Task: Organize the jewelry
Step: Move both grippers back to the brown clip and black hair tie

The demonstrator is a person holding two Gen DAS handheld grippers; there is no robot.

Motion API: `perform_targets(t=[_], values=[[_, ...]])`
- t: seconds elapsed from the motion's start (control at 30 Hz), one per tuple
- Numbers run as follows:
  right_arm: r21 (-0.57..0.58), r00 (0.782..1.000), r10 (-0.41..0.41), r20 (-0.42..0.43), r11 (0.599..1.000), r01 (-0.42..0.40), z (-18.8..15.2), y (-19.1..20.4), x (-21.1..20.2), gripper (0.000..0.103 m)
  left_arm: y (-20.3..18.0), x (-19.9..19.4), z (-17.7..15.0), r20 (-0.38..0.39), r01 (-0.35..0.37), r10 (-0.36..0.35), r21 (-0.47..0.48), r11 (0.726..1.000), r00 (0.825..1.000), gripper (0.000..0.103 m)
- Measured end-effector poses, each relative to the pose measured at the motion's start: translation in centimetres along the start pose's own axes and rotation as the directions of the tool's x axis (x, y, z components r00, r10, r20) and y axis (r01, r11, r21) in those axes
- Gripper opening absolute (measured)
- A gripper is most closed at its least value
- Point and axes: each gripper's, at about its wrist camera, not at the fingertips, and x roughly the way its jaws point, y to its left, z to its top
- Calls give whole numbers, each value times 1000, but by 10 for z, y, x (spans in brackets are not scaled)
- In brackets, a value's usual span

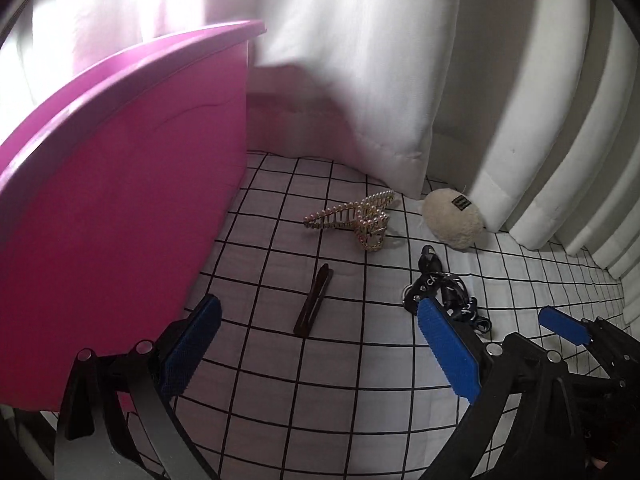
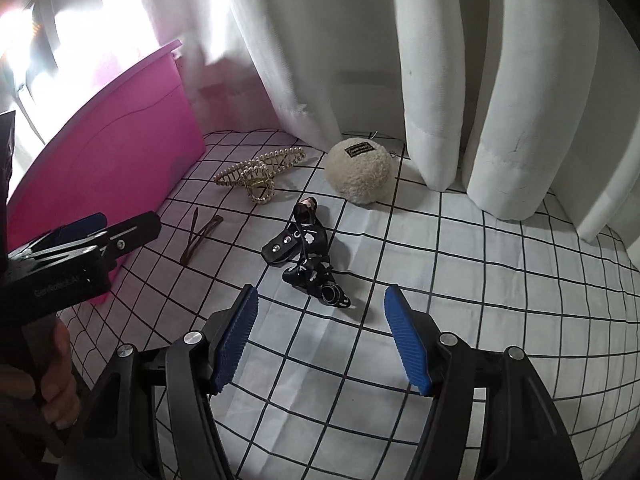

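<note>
I see the pearl hair clip (image 2: 256,174) left of center, above the brown clips (image 2: 200,240) and the black strap (image 2: 308,256) (a tangle). My right claw (image 2: 320,336) and left claw (image 1: 320,356) both gape open, empty, over the checked sheet (image 2: 480,280).

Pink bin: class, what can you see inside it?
Nothing of its inside shows. Both views catch only the pink bin's outer wall and rim. The pearl hair claw, brown hair clip and black ribbon lie outside, on the checked cloth.
</note>
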Motion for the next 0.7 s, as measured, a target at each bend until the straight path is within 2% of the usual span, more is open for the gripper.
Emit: perform_targets(t=[0.4, 0.7], values=[[-17, 1000, 1, -7, 1000, -1, 6, 12, 49, 63, 8, 50, -5, -44, -19, 20, 38, 999, 999, 97], [-52, 998, -60, -20, 997, 59, 8, 18, 74, 63, 12, 74, -5, -81, -2, 5, 36, 999, 997, 97]])
